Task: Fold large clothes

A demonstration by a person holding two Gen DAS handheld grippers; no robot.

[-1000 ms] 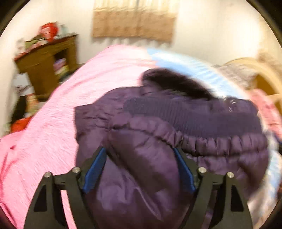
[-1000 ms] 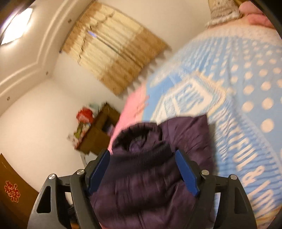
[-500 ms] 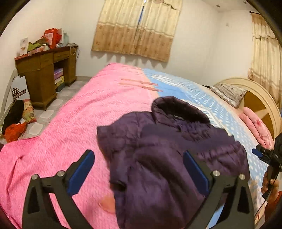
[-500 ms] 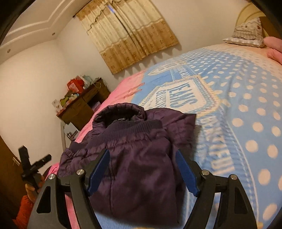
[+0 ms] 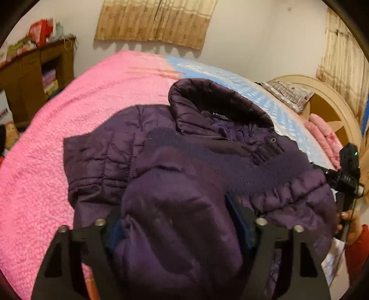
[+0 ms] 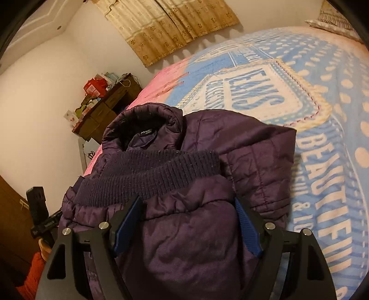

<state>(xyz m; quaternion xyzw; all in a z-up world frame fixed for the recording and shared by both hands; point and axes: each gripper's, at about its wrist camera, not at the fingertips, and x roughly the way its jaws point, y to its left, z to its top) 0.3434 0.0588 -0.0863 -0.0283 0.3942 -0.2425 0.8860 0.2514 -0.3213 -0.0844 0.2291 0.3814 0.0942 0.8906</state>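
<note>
Purple jacket [image 5: 184, 161] lies folded hem-to-collar on the bed [image 5: 69, 138]. Left claw [image 5: 182, 221] closing around the puffy fold; right claw [image 6: 189, 221] likewise closing on it. Risk: slick padding may slip out, springing the fold open

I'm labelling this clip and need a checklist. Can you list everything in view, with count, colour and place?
Padded jacket: one, dark purple, part-folded on the bed, between both grippers' jaws.
Pink blanket: one, covers the bed's desk side.
Blue blanket: one, dotted with lettering, covers the bed's other side.
Pillow: one, patterned, by the headboard.
Headboard: one, cream, curved.
Curtains: beige, on the far wall.
Desk: one, brown, cluttered top, against the wall.
Left gripper: black with blue pads, jaws closing around jacket fabric.
Right gripper: same, jaws closing around jacket fabric.
</note>
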